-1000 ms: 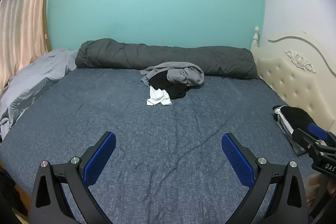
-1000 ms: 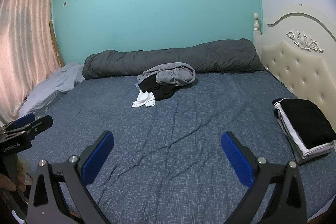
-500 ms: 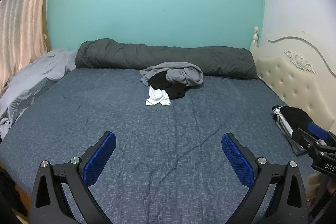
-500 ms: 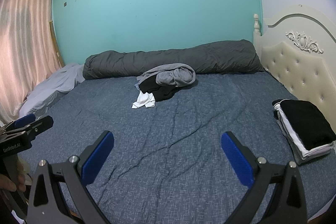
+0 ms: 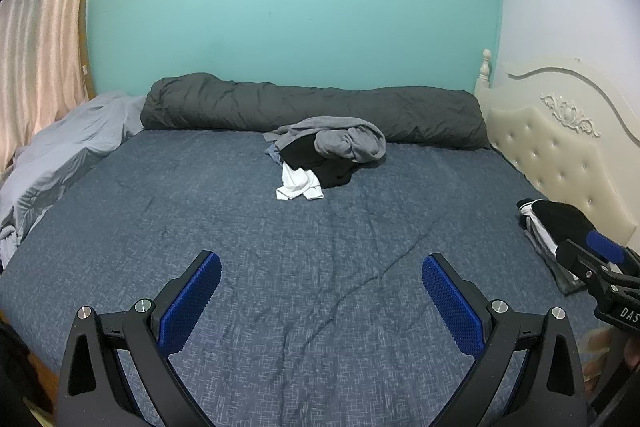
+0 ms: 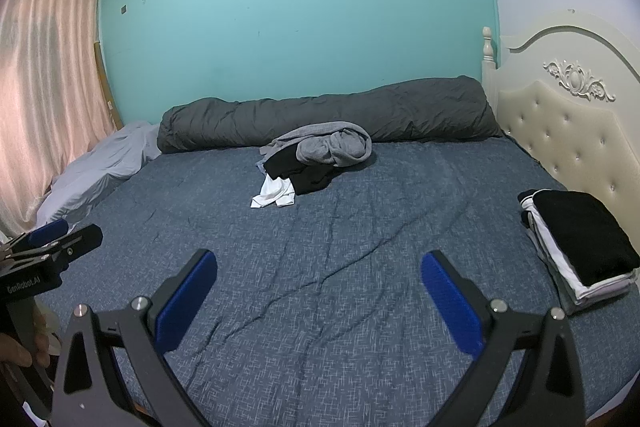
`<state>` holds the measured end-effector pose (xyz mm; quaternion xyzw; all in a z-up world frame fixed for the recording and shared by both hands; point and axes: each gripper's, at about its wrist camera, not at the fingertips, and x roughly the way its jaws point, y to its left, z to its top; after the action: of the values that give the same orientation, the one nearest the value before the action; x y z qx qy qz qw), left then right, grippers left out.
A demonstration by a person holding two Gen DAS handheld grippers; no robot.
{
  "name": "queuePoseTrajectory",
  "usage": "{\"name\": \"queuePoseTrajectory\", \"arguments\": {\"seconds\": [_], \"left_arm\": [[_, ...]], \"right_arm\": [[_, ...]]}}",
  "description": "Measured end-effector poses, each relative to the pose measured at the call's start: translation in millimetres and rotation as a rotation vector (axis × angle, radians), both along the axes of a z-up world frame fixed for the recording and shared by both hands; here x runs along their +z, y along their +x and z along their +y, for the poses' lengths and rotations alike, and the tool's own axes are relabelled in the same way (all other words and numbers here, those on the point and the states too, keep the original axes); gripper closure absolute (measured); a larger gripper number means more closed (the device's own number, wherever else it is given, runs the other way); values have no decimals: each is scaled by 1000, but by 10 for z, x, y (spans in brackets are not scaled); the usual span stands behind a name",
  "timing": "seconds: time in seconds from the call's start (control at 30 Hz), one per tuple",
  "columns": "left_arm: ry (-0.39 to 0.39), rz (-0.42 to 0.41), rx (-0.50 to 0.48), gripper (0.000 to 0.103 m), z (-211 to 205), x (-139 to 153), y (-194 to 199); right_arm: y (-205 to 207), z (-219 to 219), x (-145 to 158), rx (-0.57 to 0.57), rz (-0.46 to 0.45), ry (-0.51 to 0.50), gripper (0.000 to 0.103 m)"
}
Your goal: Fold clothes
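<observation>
A loose pile of clothes [image 5: 326,155] [image 6: 316,159] lies mid-bed near the far side: a grey garment on top, black ones under it, a white one [image 5: 298,185] [image 6: 274,193] at the front. A folded stack [image 6: 580,247] [image 5: 554,223], black on top, sits at the bed's right edge. My left gripper [image 5: 320,301] hovers open over the near part of the bed, holding nothing. My right gripper [image 6: 318,301] is open too, also empty, well short of the pile. Each gripper shows at the other view's edge.
The bed [image 5: 240,227] has a blue-grey cover. A rolled dark grey duvet [image 5: 312,111] lies along the teal wall. A light grey sheet [image 5: 60,155] is bunched at the left. A cream padded headboard [image 6: 576,131] stands at the right; pink curtains [image 6: 44,87] hang at the left.
Both views have shifted only slightly; the grippers stay open and the clothes have not moved.
</observation>
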<state>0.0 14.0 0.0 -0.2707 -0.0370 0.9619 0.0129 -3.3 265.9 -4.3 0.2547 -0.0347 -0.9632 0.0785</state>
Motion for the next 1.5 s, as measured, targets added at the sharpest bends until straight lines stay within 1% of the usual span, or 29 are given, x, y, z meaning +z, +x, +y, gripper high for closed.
{"name": "queuePoseTrajectory", "arguments": {"seconds": [0.97,1.5], "left_arm": [[-1,1,-1,0,60,5,1],[-4,-4,-5,0,78,-23,-50]], "right_arm": [[-4,41,35,-5,7,4,0],[-75,82,-36,-9,-7,-5,0]]}}
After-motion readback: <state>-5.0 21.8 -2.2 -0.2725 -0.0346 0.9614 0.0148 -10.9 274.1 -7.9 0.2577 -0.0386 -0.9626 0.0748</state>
